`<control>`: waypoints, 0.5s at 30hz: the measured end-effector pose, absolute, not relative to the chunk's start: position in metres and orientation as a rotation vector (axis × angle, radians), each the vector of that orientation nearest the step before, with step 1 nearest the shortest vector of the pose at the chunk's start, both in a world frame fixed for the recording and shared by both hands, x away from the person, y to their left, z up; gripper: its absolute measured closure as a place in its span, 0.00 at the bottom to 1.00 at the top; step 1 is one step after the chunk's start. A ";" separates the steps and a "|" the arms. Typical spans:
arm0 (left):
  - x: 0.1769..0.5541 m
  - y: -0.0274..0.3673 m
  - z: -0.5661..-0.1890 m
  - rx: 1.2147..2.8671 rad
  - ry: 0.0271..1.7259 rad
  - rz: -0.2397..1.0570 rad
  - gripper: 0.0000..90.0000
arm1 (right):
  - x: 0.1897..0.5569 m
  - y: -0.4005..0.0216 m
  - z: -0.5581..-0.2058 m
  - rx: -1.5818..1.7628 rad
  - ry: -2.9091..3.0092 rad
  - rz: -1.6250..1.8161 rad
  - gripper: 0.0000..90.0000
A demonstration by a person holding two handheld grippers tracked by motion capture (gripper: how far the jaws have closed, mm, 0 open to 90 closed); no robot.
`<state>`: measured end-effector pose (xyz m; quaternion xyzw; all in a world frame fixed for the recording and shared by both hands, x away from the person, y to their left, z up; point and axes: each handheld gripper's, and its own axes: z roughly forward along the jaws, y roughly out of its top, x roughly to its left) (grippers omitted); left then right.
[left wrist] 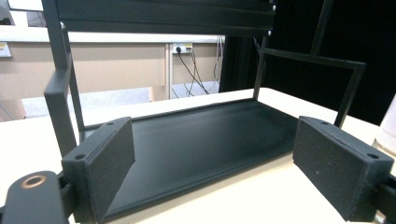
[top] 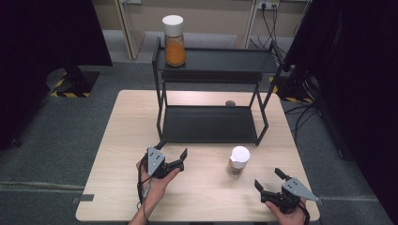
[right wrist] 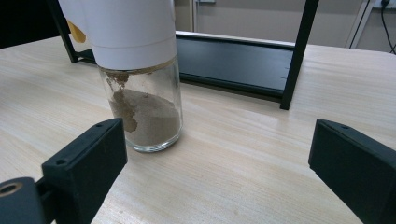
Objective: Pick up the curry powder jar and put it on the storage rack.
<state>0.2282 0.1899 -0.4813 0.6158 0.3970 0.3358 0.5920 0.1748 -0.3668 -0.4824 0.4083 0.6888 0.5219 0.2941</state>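
A glass spice jar with a white cap and brown powder stands on the wooden table in front of the black two-tier rack. In the right gripper view the same jar stands close ahead, left of centre. A second jar with orange powder and a white cap sits on the rack's top shelf at the left. My left gripper is open just before the rack's lower shelf. My right gripper is open near the table's front right, a short way from the brown jar.
A small dark object lies on the table behind the rack. Dark curtains hang at both sides, and cables run along the floor at the back right. Light wood stretches to the left of the rack.
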 end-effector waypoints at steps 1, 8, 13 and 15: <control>0.228 0.190 -0.483 1.432 0.926 0.779 0.14 | 0.175 -0.367 -0.482 1.087 1.834 1.389 0.05; 0.225 0.191 -0.488 1.442 0.929 0.775 0.14 | 0.175 -0.367 -0.482 1.086 1.834 1.390 0.05; 0.223 0.191 -0.495 1.459 0.942 0.763 0.14 | 0.175 -0.367 -0.483 1.086 1.833 1.390 0.05; 0.223 0.190 -0.497 1.466 0.945 0.760 0.13 | 0.175 -0.367 -0.483 1.084 1.834 1.390 0.05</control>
